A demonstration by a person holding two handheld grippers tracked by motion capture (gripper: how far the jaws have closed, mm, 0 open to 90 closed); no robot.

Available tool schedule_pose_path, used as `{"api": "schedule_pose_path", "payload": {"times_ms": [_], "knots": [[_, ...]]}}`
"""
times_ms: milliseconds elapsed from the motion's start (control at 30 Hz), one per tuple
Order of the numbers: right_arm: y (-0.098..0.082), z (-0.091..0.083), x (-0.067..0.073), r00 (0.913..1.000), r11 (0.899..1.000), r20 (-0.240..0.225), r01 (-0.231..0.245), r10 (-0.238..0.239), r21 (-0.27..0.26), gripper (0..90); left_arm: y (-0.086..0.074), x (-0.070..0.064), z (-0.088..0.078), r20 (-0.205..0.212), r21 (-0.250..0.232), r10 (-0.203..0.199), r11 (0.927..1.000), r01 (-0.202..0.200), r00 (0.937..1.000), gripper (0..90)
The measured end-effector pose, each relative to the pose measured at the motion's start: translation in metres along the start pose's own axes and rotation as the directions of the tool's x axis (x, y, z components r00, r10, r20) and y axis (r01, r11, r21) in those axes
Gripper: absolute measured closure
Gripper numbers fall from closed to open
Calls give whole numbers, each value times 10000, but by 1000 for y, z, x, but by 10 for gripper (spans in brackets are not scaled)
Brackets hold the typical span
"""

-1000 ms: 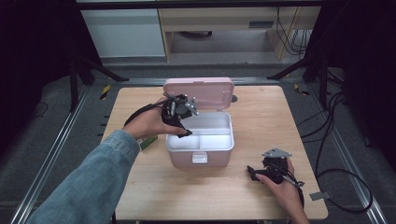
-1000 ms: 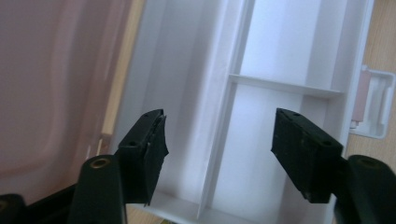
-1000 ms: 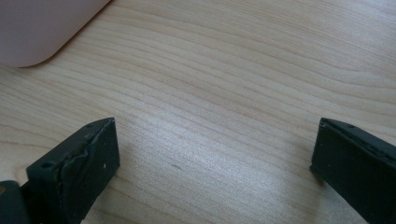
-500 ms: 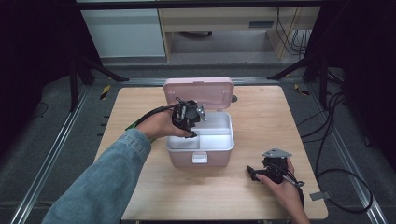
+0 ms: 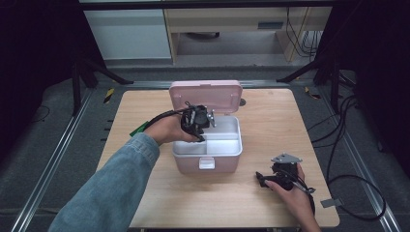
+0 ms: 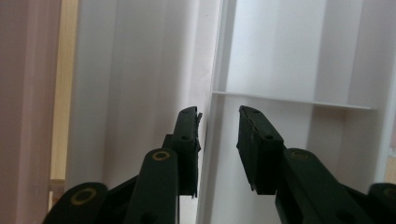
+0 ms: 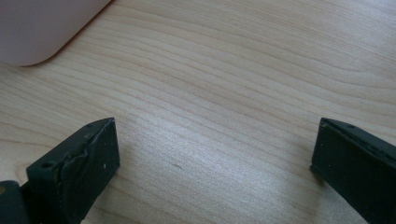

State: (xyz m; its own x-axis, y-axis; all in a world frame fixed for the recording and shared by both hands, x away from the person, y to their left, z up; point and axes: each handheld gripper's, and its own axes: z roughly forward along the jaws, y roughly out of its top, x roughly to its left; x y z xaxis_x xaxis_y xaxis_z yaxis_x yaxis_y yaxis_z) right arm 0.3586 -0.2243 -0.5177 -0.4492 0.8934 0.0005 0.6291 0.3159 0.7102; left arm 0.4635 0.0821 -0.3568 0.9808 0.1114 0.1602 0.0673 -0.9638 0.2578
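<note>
A pink box stands mid-table with its lid tipped back. Inside it sits a white tray with compartments. My left gripper points down into the box's left side. In the left gripper view its jaws are a little apart, open, at either side of a thin white wall of the tray; the left gripper is not clamped on it. My right gripper rests on the table in front and to the right of the box, wide open with bare wood between its jaws.
A corner of the pink box shows at the top left of the right gripper view. Something small and green lies by the left wrist. Cables trail on the floor to the right of the table.
My left gripper has moved right from the box's left edge and tipped down into the tray. The right gripper has stayed put.
</note>
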Motion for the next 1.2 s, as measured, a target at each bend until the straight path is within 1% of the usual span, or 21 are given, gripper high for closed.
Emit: {"api": "schedule_pose_path", "payload": {"times_ms": [500, 733, 1000, 1200], "knots": [[0, 0, 0, 10000, 10000, 0, 1, -1, 1, 11, -1, 4, 5, 50, 43, 10, 10000, -10, 10000, 732], [0, 0, 0, 10000, 10000, -3, -2, 2, -3, 11, 1, 4, 10, 191, 237, 104, 9997, -108, 9998, 740], [0, 0, 0, 10000, 10000, -24, 21, -21, -7, 11, 7, 5, 13, 325, 443, 270, 9986, -284, 9991, 753], [-1, -1, 0, 10000, 10000, -54, 51, -51, 3, 11, 11, 5, 14, 371, 686, 352, 9969, -377, 9987, 787]]}}
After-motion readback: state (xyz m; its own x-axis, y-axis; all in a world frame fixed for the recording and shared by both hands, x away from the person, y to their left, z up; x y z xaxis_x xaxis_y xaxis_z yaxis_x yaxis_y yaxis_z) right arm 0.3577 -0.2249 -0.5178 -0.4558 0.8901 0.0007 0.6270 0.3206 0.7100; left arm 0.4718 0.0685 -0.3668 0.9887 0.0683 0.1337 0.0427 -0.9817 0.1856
